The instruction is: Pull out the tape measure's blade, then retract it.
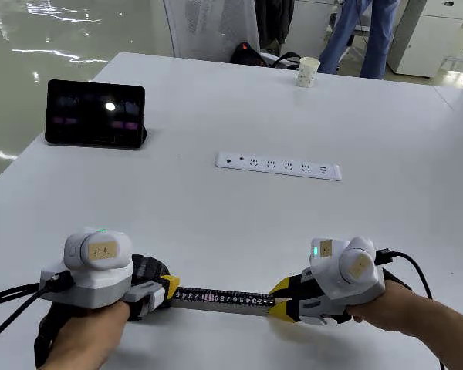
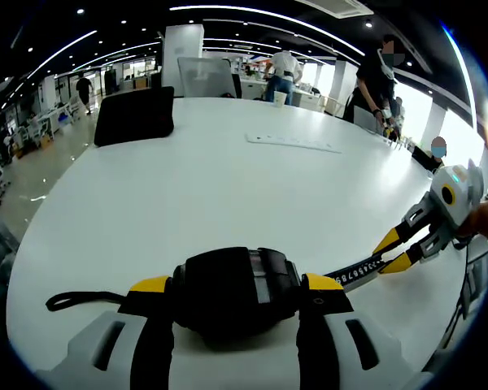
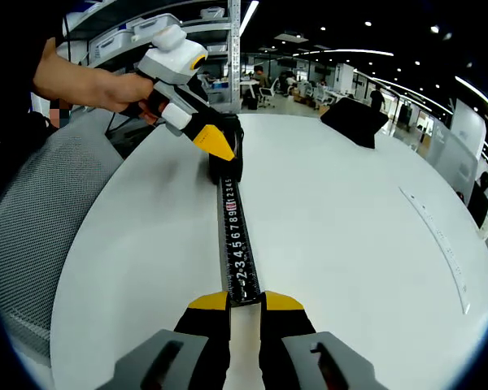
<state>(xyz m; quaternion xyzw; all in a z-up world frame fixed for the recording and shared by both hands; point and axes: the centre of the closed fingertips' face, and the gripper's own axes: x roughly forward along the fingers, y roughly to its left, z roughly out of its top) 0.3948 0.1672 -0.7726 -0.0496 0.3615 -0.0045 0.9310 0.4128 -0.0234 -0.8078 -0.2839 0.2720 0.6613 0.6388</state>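
The left gripper (image 1: 163, 291) has its jaws pressed against both sides of the black tape measure (image 2: 236, 296), which sits low on the white table (image 1: 216, 108) near the front edge. The blade (image 3: 234, 236) runs out flat along the table to the right gripper (image 3: 244, 302), whose yellow-tipped jaws pinch its end. Beyond them lie a power strip (image 1: 278, 165) and a dark tablet (image 1: 95, 112). A paper cup (image 1: 309, 72) stands upright at the far edge; I cannot tell from here whether it holds anything.
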